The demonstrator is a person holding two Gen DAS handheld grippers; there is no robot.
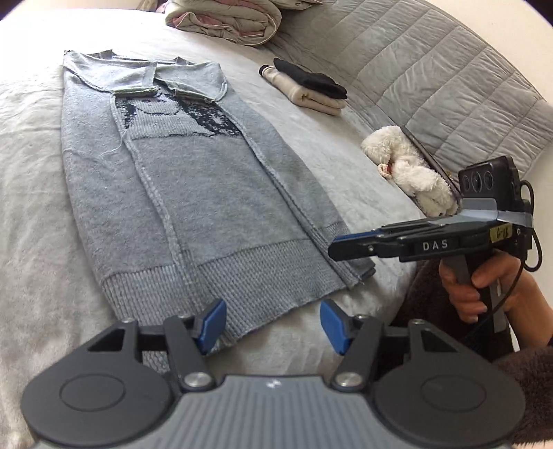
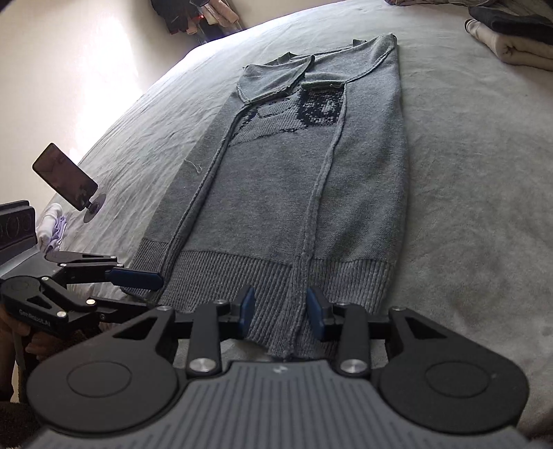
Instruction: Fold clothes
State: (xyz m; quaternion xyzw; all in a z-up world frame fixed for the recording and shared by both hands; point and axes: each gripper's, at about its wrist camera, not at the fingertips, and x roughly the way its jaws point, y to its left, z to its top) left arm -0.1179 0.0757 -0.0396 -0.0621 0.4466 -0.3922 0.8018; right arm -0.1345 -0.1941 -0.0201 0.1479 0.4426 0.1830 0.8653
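A grey knit sweater lies flat on the bed, both sides and sleeves folded inward, a dark pattern showing near the collar; it also shows in the right wrist view. My left gripper is open and empty, hovering just above the ribbed hem's near edge. My right gripper is open and empty over the hem, its blue pads either side of a folded seam. The right gripper also shows in the left wrist view beside the hem's right corner. The left gripper shows in the right wrist view at the hem's left corner.
A folded cream and black pile lies at the bed's far right, also in the right wrist view. A white fluffy toy lies by the grey quilted headboard. A bundled duvet sits at the far end. A phone on a stand is left.
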